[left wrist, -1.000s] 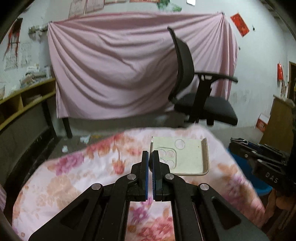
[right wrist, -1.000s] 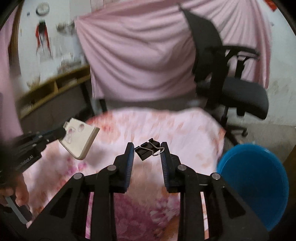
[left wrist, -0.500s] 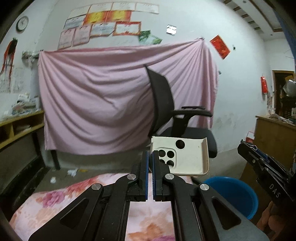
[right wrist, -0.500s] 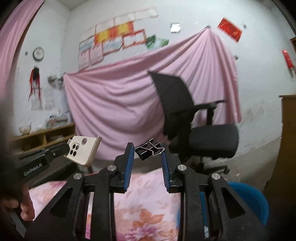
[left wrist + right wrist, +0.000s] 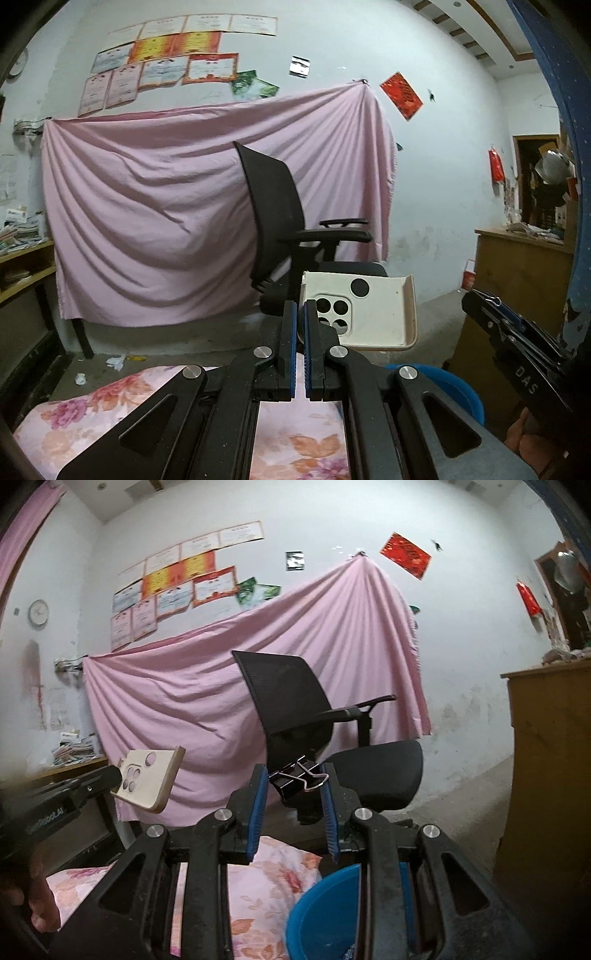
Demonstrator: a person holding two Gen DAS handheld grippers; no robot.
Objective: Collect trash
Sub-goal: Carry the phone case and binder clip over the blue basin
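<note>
My left gripper point(image 5: 300, 314) is shut on the edge of a cream phone case point(image 5: 373, 314) with round camera holes, held up in the air. In the right wrist view the same phone case point(image 5: 149, 779) sticks out of the left gripper at the left. My right gripper point(image 5: 293, 779) is shut on a black binder clip point(image 5: 297, 781) with wire handles, squeezed between its blue pads. A blue bucket point(image 5: 325, 915) sits low, just below and right of the right gripper; the bucket point(image 5: 443, 387) also shows behind the left gripper's arm.
A floral pink cloth point(image 5: 103, 417) covers the table below both grippers. A black office chair point(image 5: 288, 229) stands behind, before a hanging pink sheet point(image 5: 147, 221). A wooden cabinet point(image 5: 546, 775) is on the right, shelves point(image 5: 22, 273) on the left. Paper scraps point(image 5: 114, 362) lie on the floor.
Both grippers have risen and tipped up from the table, carrying the phone case and the binder clip; the view now shows the wall and chair, and the bucket has come close under the right gripper.
</note>
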